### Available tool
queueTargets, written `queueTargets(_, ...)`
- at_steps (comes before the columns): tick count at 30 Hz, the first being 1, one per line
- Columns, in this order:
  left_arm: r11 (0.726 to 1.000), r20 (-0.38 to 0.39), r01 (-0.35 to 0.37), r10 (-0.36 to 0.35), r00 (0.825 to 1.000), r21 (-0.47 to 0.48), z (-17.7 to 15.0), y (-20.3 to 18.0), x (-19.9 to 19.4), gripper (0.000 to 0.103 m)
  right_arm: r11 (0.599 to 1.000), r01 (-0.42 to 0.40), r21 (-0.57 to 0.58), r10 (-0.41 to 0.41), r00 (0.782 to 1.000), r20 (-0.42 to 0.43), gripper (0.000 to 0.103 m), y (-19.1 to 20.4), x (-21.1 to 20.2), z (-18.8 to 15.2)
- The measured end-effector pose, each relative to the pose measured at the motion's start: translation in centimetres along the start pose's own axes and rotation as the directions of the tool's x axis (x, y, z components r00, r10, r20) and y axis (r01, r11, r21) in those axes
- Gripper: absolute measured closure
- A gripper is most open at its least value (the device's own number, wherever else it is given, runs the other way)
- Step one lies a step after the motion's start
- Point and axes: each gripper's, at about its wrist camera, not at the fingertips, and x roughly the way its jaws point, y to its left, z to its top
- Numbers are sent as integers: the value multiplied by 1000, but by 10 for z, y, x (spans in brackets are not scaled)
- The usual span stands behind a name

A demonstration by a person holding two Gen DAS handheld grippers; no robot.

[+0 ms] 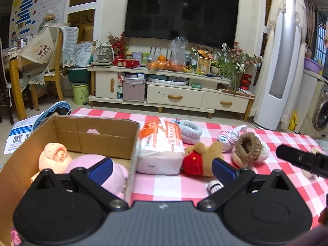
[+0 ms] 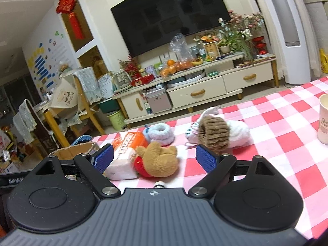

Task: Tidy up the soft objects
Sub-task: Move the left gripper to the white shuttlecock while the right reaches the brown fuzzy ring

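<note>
Mid-sort: cardboard box [image 1: 96, 137] at table's left edge holds pink plush [image 1: 114, 172] and peach towel [image 1: 54, 158]. Bear plush [image 2: 157, 161], tissue pack [image 1: 162, 147], slippers outside on table. Left gripper [image 1: 162, 168] and right gripper [image 2: 154, 157] both spread, empty. Next: right gripper likely closes on bear.

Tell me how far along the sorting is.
Partly done: the pink plush and peach towel roll sit in the cardboard box. Both tongs, left and right, are open and empty. Left: bear, tissue pack, blue headband, brown-cuffed slipper.
</note>
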Motion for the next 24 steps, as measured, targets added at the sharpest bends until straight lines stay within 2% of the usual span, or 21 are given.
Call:
queueTargets(11,995,-48,63,-59,997,79,-12,-34,10,1,996,80,24,-81,997,2,0,-1,7,-4)
queueTargets(24,974,-148,132,-105,983,183,-37,-73,28,1,985,166,48,-166,986,-13,0,-6,14,-11)
